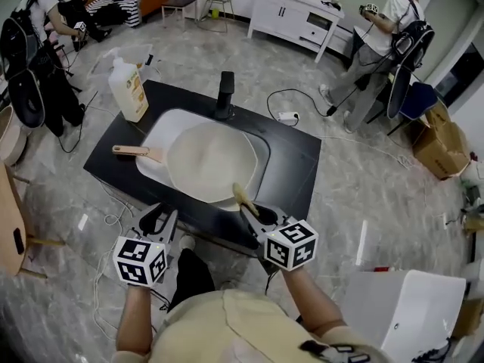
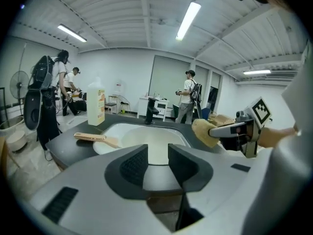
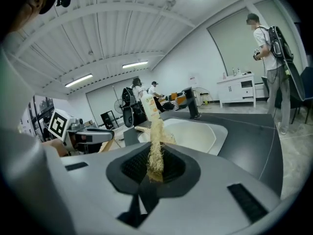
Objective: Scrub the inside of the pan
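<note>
the cream round pan with a wooden handle (image 1: 212, 161) is lying in the white sink (image 1: 261, 153) at frame centre. the right claw (image 1: 253, 210) is clenching a tan fibrous scrubber (image 1: 243, 197); the left claw (image 1: 161, 219) is hanging released and empty. with nothing bracing it, the pan is risking a skid under scrubbing.

Layout: black rectangular counter (image 1: 299, 157) carries a white inset sink (image 1: 262, 156) at its middle. In the sink lies a cream round pan (image 1: 212, 161), its wooden handle (image 1: 136, 151) pointing left over the sink's rim. Behind the sink stands a black faucet (image 1: 224, 93); at the counter's rear left corner, a pale plastic detergent bottle (image 1: 128, 89). At the near edge, left gripper (image 1: 160, 219) and right gripper (image 1: 257, 212) sit side by side. Between the right gripper's jaws is a tan fibre scrubber (image 1: 243, 197), tip at the pan's near rim.
</note>
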Demonstrator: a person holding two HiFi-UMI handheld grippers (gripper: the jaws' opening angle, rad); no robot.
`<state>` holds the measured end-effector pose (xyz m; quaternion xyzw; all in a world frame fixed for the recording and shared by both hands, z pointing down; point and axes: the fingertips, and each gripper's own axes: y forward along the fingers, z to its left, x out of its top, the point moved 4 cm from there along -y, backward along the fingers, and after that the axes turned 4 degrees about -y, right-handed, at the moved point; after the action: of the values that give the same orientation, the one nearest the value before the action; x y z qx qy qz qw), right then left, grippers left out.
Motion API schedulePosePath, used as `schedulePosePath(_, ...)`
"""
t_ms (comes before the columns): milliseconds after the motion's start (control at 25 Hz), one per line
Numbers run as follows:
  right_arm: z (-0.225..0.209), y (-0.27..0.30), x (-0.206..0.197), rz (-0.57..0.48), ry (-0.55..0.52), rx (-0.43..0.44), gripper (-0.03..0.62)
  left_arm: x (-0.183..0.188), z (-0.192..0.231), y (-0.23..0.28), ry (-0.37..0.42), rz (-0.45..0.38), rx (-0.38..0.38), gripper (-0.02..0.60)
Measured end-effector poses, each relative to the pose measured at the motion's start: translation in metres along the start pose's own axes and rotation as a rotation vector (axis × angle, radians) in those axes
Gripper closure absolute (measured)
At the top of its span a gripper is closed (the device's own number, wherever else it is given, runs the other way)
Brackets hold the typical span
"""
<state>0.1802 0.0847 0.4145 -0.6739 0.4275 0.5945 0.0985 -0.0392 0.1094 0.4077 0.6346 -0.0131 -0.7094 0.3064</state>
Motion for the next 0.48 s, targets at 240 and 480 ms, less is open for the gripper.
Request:
schedulePosePath(240,-0.025,0.06,0.014,0.023,0.056,-0.088,0.548,0.015,0.056,0.052,0.134,0.111,-0.076,0.426)
schedulePosePath(480,-0.043,0.114,0.021,0.053,0.107,-0.159,0.548,0.021,0.112,0.089,0.335,0.238,-0.114,0.4)
